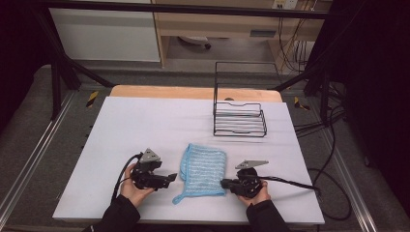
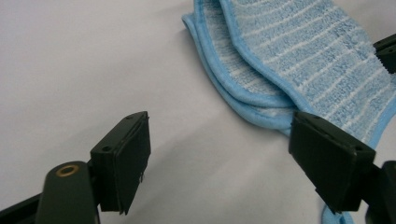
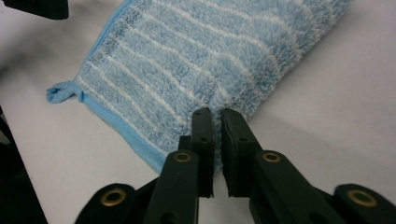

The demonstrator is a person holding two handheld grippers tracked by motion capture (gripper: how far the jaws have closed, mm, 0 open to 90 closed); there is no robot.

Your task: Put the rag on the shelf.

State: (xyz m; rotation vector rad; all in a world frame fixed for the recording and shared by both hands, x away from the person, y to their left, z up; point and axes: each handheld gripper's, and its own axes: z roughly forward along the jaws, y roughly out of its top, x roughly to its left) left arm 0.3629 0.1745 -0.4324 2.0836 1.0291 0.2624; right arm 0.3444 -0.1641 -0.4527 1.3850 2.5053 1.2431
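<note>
On the near middle of the white table (image 1: 145, 121), the folded blue cloth (image 1: 204, 169) lies flat; the right gripper (image 3: 215, 116) pinches its right edge, seemingly to anchor it, while the left gripper (image 2: 219, 158) waits spread beside its left edge

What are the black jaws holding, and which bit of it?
The right gripper pinches the blue cloth at its edge. The left gripper is open, holding nothing.

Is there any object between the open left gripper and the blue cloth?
Nothing visible. The left gripper faces the folded blue striped terry cloth across bare white table. The black wire rack stands farther back.
</note>
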